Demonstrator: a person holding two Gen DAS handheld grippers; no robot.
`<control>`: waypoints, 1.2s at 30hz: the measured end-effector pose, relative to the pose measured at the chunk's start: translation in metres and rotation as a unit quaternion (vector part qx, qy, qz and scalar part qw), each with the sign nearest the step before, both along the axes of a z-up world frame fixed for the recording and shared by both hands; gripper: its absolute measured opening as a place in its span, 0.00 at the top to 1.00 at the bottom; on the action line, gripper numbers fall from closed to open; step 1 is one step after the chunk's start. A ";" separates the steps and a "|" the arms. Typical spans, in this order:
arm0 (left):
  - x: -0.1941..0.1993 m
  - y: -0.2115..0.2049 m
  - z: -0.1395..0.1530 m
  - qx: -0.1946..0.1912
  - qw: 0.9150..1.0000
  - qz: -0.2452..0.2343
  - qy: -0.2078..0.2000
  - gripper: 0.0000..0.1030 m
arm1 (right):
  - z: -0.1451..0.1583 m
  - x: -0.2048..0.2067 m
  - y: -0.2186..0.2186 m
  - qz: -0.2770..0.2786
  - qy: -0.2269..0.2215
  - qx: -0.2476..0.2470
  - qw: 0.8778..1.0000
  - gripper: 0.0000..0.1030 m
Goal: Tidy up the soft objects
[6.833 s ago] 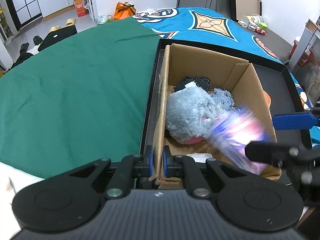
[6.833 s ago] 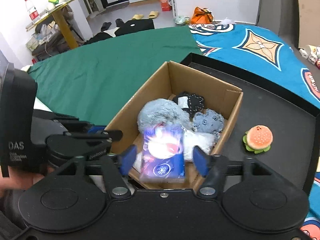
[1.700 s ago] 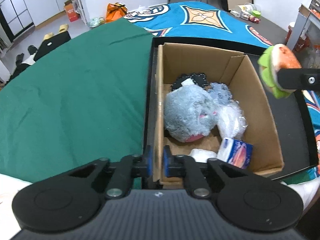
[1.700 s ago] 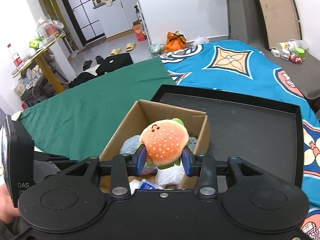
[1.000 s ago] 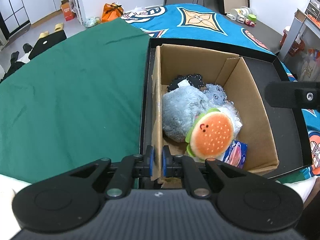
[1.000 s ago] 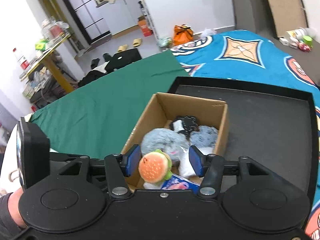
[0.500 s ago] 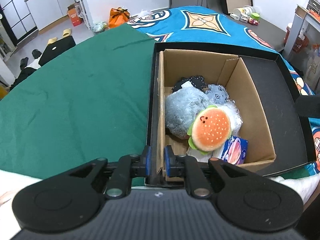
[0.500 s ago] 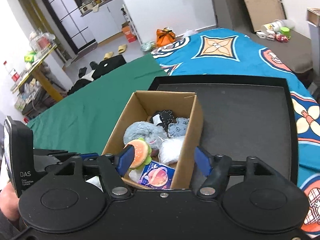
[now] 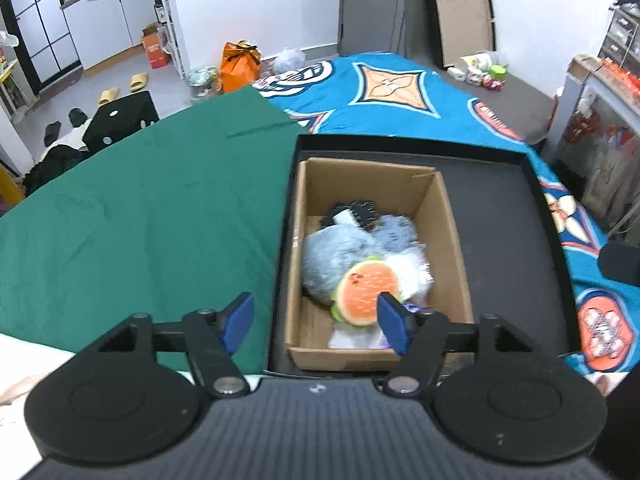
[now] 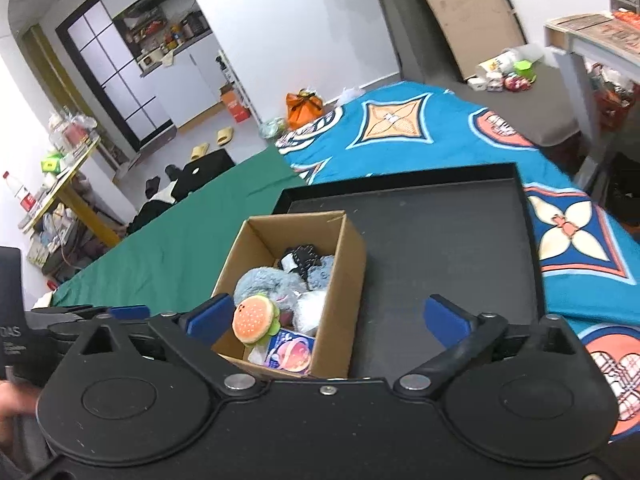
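Half a second ago the left gripper [image 9: 314,320] was clamped on the near-left wall of the cardboard box [image 9: 448,216]; it has let go and risen, and its jaws are opening above the box with nothing pressed between them. The right gripper [image 10: 326,322] has drawn back toward the right, and its jaws are also opening wide and empty.

From the left, the green cloth [image 9: 140,208] is bare and flat right up to the raised left rim of the black tray [image 9: 504,216]. The box stands hard against that rim in the tray's left part, its top open. To its right the tray floor is bare up to the right rim, and the blue patterned cover [image 9: 400,92] lies beyond.

The burger plush [image 9: 362,288] lies inside the box toward its near end, on top of the other things: round, orange bun with a small face, green frill at the edge. It leans against a grey fluffy toy [image 9: 336,252], with a blue-and-pink packet [image 10: 292,348] just beside it.
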State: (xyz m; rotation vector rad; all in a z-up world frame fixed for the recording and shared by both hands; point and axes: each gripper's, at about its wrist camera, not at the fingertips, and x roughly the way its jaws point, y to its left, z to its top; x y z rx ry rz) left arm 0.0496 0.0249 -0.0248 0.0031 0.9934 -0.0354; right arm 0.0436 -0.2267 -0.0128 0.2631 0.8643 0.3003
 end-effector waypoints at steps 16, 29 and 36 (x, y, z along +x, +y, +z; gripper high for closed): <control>-0.035 -0.028 0.058 0.020 0.999 -0.024 -0.041 0.19 | 0.034 -0.030 -0.036 -0.052 -0.014 0.000 0.999 0.00; -0.072 -0.033 0.095 0.029 0.996 -0.023 -0.085 0.08 | 0.066 -0.071 -0.046 -0.068 -0.060 -0.014 0.996 0.00; -0.092 -0.028 0.117 0.027 0.993 -0.015 -0.116 0.05 | 0.080 -0.085 -0.044 -0.076 -0.074 -0.021 0.994 0.00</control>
